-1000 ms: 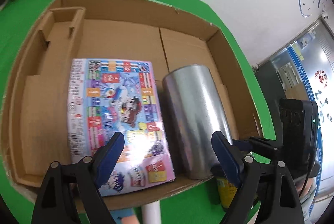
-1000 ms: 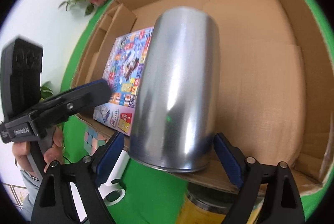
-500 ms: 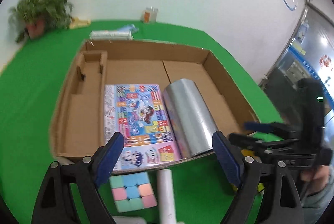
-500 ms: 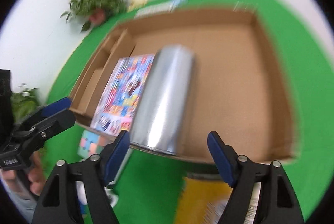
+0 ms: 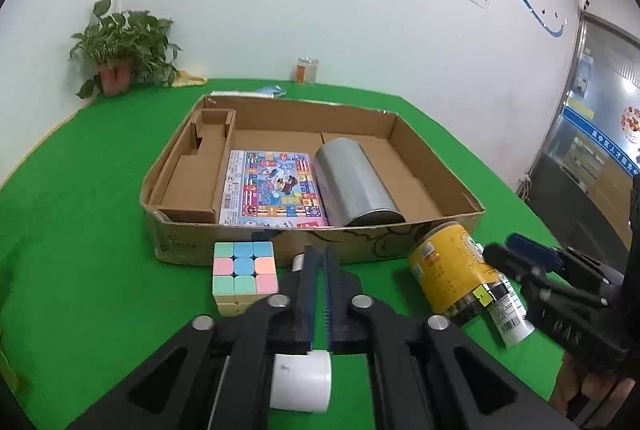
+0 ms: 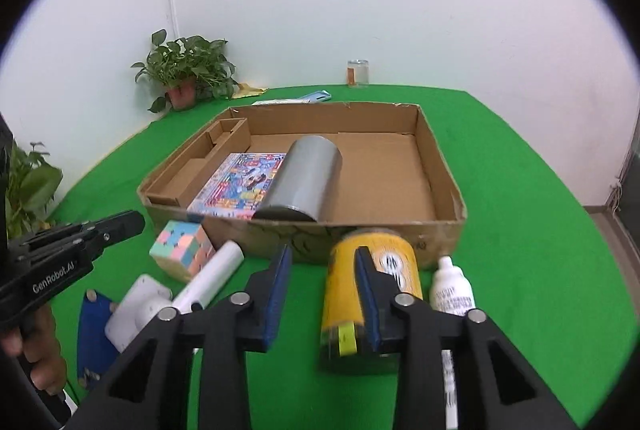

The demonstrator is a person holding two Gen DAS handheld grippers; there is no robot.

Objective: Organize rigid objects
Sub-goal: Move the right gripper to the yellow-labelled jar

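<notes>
**Box half filled, loose items on the near side of the table**

Green table [image 5: 80,189] fills both views. Cardboard box [image 5: 436,165] sits mid-table, open top, with a cardboard insert along its left wall. Inside, flat on the floor: colourful printed box [image 5: 272,189], left of centre. Just right of it and touching its edge, silver cylinder [image 5: 356,185] lies on its side, one end toward the near wall. The right part of the box floor is bare cardboard.

Outside the box, near side: yellow can [image 6: 372,294] on its side, close to the box's front wall. White bottle [image 6: 452,290] lies just right of the can. Pastel cube [image 5: 244,276] stands near the front wall, left of centre. White tube [image 6: 212,278] lies right beside the cube, at an angle.

Left gripper [image 5: 318,282]: blue-padded fingers nearly together, a thin slit between them, nothing held; white tube directly below it. Right gripper [image 6: 324,290]: fingers partly apart, nothing between them; right finger overlaps the yellow can in the right wrist view, contact unclear.

Far edge: potted plant [image 5: 120,65] at the left corner, small jar [image 5: 307,69] against the wall.
</notes>
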